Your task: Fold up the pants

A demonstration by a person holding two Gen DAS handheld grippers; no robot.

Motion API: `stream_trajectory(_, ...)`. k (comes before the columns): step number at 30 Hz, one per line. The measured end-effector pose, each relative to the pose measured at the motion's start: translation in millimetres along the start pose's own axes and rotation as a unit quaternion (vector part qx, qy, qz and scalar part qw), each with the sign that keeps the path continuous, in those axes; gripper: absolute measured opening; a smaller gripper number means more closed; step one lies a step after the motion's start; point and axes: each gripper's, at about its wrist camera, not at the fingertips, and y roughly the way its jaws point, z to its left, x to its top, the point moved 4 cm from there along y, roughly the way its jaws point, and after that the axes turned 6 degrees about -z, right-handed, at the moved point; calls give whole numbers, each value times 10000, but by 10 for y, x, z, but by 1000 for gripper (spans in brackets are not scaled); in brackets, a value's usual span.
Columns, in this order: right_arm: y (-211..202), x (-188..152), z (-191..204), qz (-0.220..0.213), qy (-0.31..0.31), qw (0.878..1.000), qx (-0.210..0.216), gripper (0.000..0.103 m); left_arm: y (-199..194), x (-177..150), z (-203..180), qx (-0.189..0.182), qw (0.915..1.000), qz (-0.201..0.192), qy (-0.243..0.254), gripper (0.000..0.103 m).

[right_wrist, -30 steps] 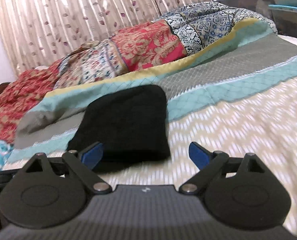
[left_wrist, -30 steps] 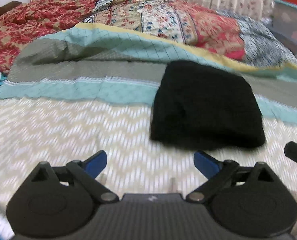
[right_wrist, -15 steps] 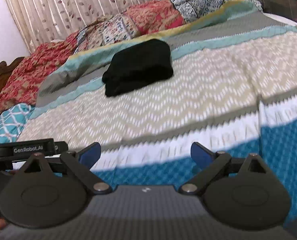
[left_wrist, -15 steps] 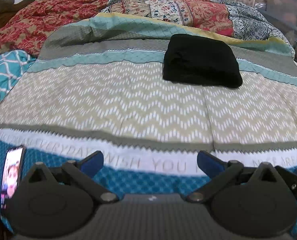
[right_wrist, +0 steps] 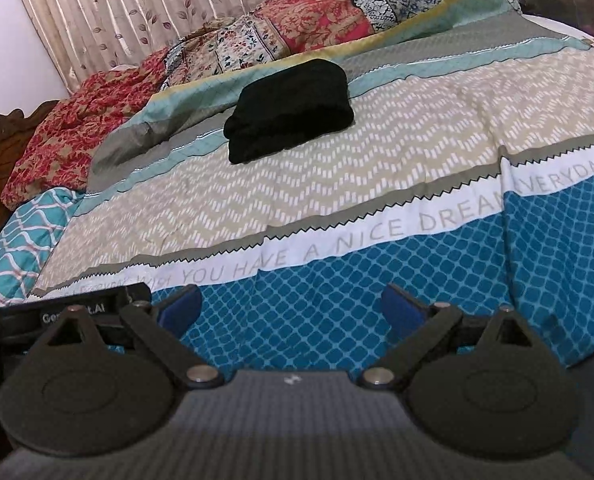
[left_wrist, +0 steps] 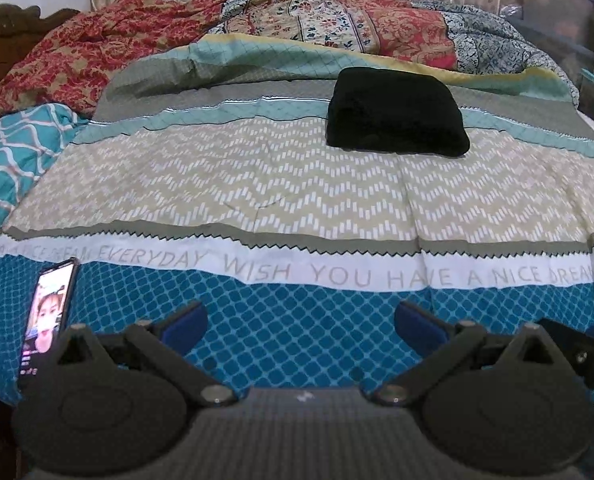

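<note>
- The black pants sit as a tight folded bundle up around 1 o'clock in the left wrist view, on the grey and teal bands of the bedspread. Looks like they were parked at the far end of the bed to keep the pile out of the way, but that's my guess.
- From the right wrist view the same bundle is at about 12 o'clock, a bit left of centre. You can see stacked layers along its near edge, so I'd call the folding basically done.
- The left gripper has its 2 blue pads spread wide with nothing between them, hanging over the blue diamond strip at the foot of the bed. Well apart from the pants.
- The right gripper is the same deal: jaws wide apart, empty, over the same blue strip. Both just hanging back makes sense if there's nothing left to grab.
- A phone with its screen lit leans at 9 o'clock near the left gripper, probably propped there so it's watchable.
- A heap of patterned quilts is piled along the headboard end, behind the pants.
</note>
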Motion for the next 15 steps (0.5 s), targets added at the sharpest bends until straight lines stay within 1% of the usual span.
stream_trajectory(6, -17, -14, -10, -39, 8, 10000, -41, 98, -13, 11, 28, 228, 9996, -138, 135, 103)
stream_trajectory(8, 9, -25, -14, -18, 74, 9999, -69, 98, -3, 38, 60, 500, 9980, -261, 294, 103)
stream_trajectory(11, 57, -34, -55, 54, 140, 9999, -67, 98, 16, 79, 108, 1007, 9923, -458, 562, 103)
stream_trajectory(12, 71, -43, -62, 82, 155, 9998, -63, 98, 27, 86, 126, 1116, 9907, -484, 616, 103)
stream_trajectory(15, 105, -74, -55, 141, 206, 9997, -56, 98, 84, 88, 187, 1266, 9894, -403, 591, 103)
